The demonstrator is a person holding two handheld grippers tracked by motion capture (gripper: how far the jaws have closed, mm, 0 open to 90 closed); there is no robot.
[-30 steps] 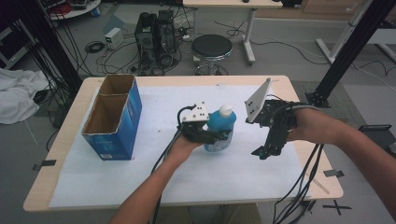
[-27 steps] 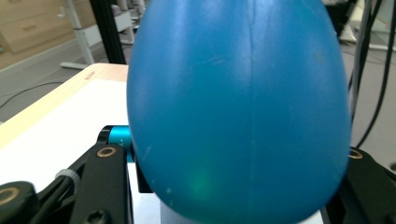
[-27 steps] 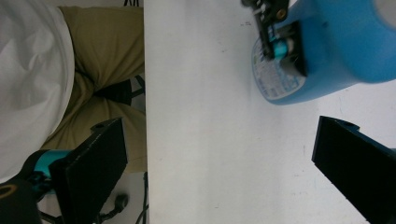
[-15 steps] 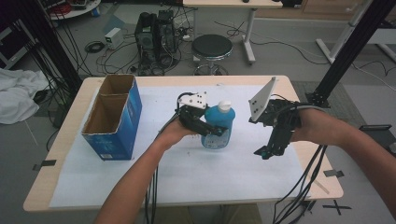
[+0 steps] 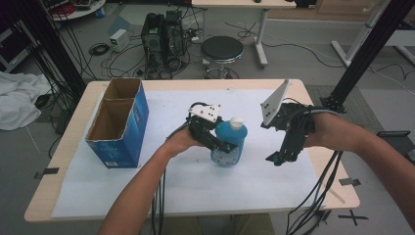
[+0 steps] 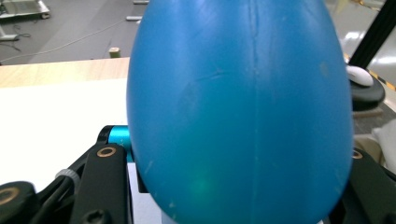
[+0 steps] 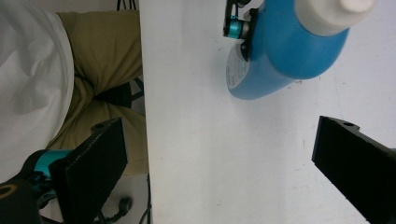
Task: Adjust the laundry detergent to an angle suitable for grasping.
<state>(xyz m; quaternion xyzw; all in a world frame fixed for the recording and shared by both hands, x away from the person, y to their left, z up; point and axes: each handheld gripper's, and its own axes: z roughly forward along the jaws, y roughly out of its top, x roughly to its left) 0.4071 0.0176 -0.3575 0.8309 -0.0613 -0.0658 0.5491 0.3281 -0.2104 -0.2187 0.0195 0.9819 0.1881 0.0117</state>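
**Blue bottle held above the white sheet, second gripper waiting beside it**

While the left gripper clamps the blue bottle, its two black jaws press against opposite flanks of the bottle's body, as the left gripper view shows from close up, where the rounded blue wall bulges between them. From above, the bottle leans a little, its white cap uppermost and pointing away from the person. In the right gripper view its base appears lifted off the white sheet, though how far I cannot tell.

Just to the right of the bottle, apart from it, hangs the right gripper. Its jaws stand wide and hold nothing, pointing down at the sheet; the right gripper view shows bare white sheet between them and the bottle beyond. A grey three-cornered plate stands up on top of this gripper, and cables trail from it off the table's near edge.

Left of the bottle, well apart from it, a blue cardboard box stands open on the sheet, with two compartments showing brown insides. The sheet covers most of the wooden table. Beyond the table's far edge from the bottle stands a round black stool on the floor.
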